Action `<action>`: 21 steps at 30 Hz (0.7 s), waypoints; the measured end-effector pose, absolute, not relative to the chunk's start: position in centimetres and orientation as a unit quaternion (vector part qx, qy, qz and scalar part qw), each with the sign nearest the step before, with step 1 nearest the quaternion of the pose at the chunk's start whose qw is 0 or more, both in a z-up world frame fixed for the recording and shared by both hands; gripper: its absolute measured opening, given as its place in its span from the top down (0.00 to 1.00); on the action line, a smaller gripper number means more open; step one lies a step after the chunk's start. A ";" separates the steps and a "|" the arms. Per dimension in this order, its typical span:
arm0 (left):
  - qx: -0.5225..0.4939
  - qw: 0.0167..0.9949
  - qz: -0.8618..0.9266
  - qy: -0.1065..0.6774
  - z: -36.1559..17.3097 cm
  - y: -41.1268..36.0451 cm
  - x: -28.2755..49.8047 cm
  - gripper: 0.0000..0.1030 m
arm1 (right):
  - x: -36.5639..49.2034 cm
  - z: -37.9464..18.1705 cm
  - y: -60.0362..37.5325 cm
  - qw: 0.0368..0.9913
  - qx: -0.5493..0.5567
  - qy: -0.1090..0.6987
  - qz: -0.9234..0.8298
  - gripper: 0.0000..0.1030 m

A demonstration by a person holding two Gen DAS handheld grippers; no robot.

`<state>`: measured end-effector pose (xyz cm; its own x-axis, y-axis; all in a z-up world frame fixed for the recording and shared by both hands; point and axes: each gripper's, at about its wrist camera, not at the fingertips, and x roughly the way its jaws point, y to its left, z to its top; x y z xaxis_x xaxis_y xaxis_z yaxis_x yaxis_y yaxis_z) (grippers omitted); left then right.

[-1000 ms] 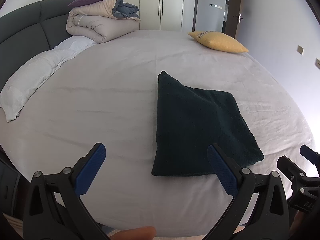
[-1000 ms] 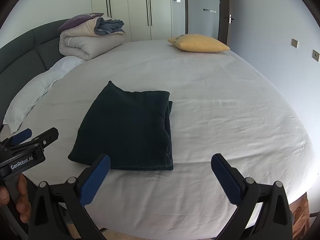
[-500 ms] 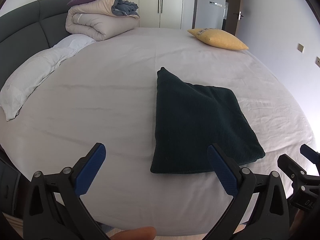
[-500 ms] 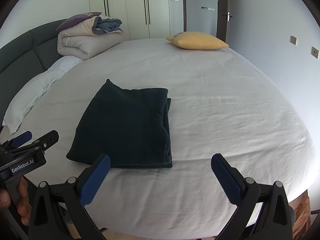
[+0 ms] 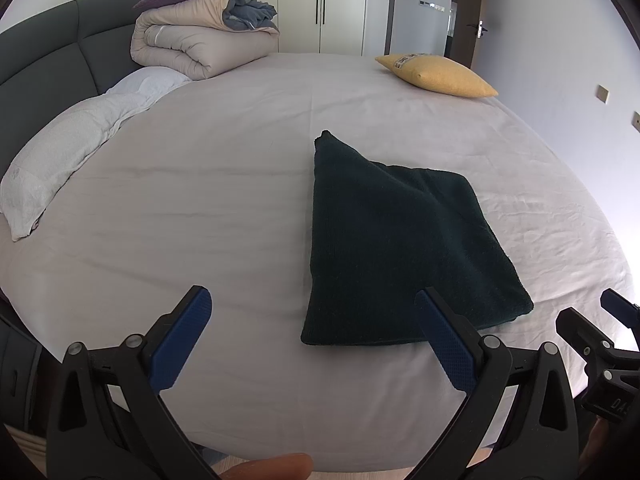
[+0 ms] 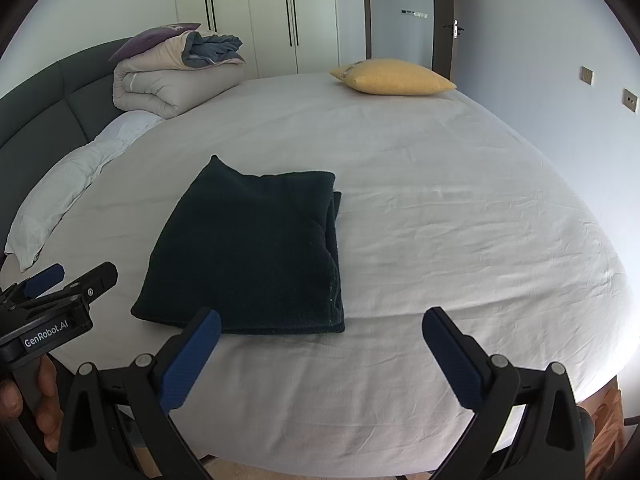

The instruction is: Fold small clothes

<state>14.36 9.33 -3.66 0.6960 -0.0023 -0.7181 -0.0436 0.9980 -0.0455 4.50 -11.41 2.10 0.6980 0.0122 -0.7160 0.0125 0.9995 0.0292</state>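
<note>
A dark green garment [image 5: 396,248] lies folded into a flat rectangle on the white bed sheet [image 5: 208,208]. It also shows in the right wrist view [image 6: 256,252], with stacked layers along its right edge. My left gripper [image 5: 314,320] is open and empty, held just short of the garment's near edge. My right gripper [image 6: 322,340] is open and empty, near the garment's front right corner. Each gripper shows at the edge of the other's view: the right one [image 5: 600,332] and the left one [image 6: 60,292].
A rolled beige duvet [image 5: 200,40] with a purple cushion sits at the bed's far left. A yellow pillow [image 5: 438,74] lies at the far right. A white pillow [image 5: 76,152] runs along the dark headboard [image 5: 44,60]. Wardrobes and a door stand behind.
Both grippers have tilted slightly, so the bed sits a little lower in view. The garment has not moved. Both grippers stay open.
</note>
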 end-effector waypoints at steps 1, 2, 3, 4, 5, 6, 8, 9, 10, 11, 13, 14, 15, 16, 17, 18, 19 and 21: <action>-0.030 0.920 0.011 0.390 -3.7 9.3 14.3 0.00 | 4.5 2.1 -11.4 0.921 0.016 0.389 0.000 0.00; -0.030 0.920 0.011 0.390 -3.6 9.3 14.3 0.00 | 4.5 2.1 -11.4 0.921 0.016 0.388 0.000 0.00; -0.029 0.921 0.011 0.389 -3.6 9.3 14.3 0.00 | 4.5 2.1 -11.4 0.921 0.016 0.389 0.000 0.00; -0.029 0.921 0.011 0.389 -3.6 9.3 14.3 0.00 | 4.5 2.0 -11.4 0.921 0.016 0.389 0.000 0.00; -0.030 0.920 0.011 0.390 -3.6 9.3 14.3 0.00 | 4.4 2.0 -11.4 0.921 0.016 0.390 0.000 0.00; -0.030 0.920 0.011 0.390 -3.7 9.3 14.4 0.00 | 4.4 2.0 -11.4 0.921 0.016 0.389 0.000 0.00; -0.030 0.920 0.012 0.390 -3.8 9.3 14.3 0.00 | 4.4 2.0 -11.4 0.921 0.017 0.390 0.000 0.00; -0.030 0.920 0.012 0.390 -3.8 9.3 14.3 0.00 | 4.4 2.0 -11.4 0.921 0.017 0.390 0.000 0.00; -0.030 0.920 0.012 0.390 -3.8 9.3 14.3 0.00 | 4.4 2.0 -11.4 0.921 0.017 0.390 0.000 0.00; -0.030 0.920 0.012 0.391 -3.8 9.3 14.2 0.00 | 4.4 1.9 -11.3 0.921 0.017 0.390 0.000 0.00; -0.030 0.920 0.012 0.391 -3.9 9.3 14.1 0.00 | 4.4 1.9 -11.4 0.921 0.017 0.390 0.000 0.00; -0.030 0.920 0.012 0.391 -3.9 9.3 14.1 0.00 | 4.4 1.9 -11.4 0.921 0.017 0.390 0.000 0.00; -0.030 0.920 0.012 0.391 -3.9 9.3 14.1 0.00 | 4.3 1.9 -11.3 0.920 0.018 0.391 0.000 0.00; -0.030 0.920 0.012 0.391 -3.9 9.3 14.1 0.00 | 4.2 1.7 -11.2 0.920 0.018 0.391 0.000 0.00; -0.030 0.920 0.012 0.391 -4.0 9.3 14.1 0.00 | 4.3 1.7 -11.3 0.920 0.018 0.391 0.000 0.00; -0.030 0.920 0.012 0.391 -4.0 9.4 14.1 0.00 | 4.3 1.8 -11.3 0.920 0.018 0.391 0.000 0.00; -0.030 0.920 0.012 0.391 -4.0 9.4 14.1 0.00 | 4.3 1.7 -11.3 0.920 0.018 0.391 0.000 0.00; -0.029 0.920 0.011 0.392 -4.0 9.4 14.1 0.00 | 4.3 1.8 -11.3 0.920 0.018 0.391 0.000 0.00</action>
<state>14.15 9.42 -4.03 0.6931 -0.0021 -0.7209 -0.0440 0.9980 -0.0452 4.29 -11.31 1.76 0.6947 0.0149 -0.7191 0.0136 0.9993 0.0338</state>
